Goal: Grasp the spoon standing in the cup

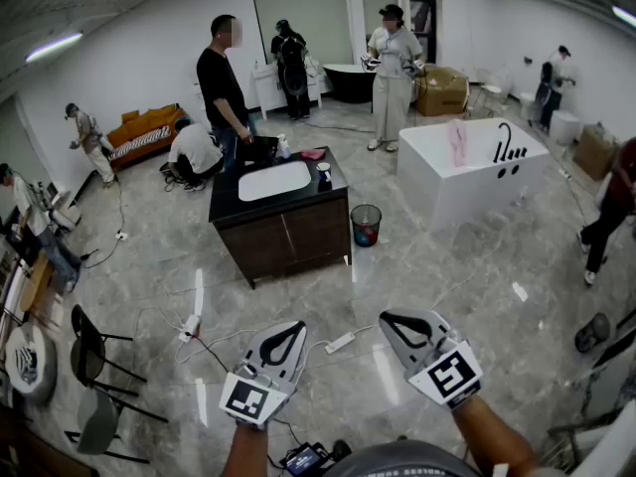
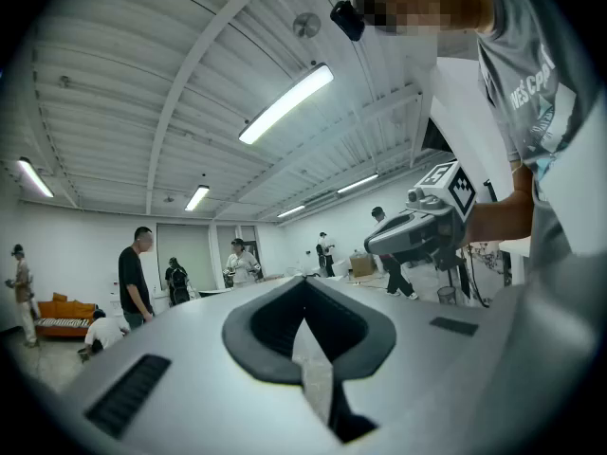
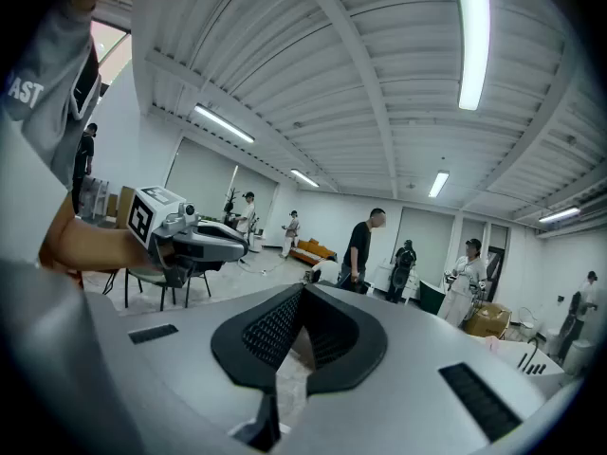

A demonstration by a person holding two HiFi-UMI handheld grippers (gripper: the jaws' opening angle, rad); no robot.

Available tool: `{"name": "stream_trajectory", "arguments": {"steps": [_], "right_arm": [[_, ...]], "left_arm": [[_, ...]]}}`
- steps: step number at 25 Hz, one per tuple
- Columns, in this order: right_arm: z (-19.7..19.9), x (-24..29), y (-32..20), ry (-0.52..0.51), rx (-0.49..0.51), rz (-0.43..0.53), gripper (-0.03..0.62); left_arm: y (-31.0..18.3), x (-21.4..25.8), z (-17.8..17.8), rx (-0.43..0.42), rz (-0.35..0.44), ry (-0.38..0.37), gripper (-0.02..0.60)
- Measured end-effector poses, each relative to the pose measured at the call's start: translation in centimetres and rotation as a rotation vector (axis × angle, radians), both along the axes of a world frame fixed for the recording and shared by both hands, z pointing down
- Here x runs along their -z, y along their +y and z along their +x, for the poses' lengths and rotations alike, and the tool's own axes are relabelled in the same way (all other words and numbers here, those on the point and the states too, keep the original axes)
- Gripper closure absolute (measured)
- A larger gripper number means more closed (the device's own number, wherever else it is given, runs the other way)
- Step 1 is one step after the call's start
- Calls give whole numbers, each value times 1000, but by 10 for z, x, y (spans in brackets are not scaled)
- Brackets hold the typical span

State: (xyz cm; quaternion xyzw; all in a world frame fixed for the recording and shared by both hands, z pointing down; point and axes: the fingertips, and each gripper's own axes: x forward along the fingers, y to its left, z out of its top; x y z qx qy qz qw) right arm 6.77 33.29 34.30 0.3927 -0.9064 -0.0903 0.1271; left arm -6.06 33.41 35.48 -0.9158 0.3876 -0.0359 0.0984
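The left gripper [image 1: 295, 326] is hovering low over the grey marble floor [image 1: 139, 266], near the person's body. Its jaws are pressing together at the tips and gripping nothing. It is pointing across the room and up toward the ceiling.

Ahead and well apart from both tools, a dark cabinet [image 1: 288, 235] with a white basin top is standing in the middle of the room. The cup [image 1: 324, 175] is sitting on its right-hand edge, beyond the gap between the two grippers. The spoon is too small to make out at this range. A wire bin [image 1: 366, 225] is standing on the floor just beside the cabinet.

The right gripper [image 1: 386, 317] is hanging beside the left one at about the same height. Its jaws are likewise clenched tip to tip, with nothing between them.
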Motion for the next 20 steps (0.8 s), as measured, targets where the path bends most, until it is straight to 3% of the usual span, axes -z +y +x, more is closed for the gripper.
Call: {"name": "stream_trajectory", "arguments": {"steps": [20], "right_arm": [[-15, -6, 3, -43, -21, -7, 562]], "left_arm": [[6, -5, -15, -35, -2, 9, 580]]}}
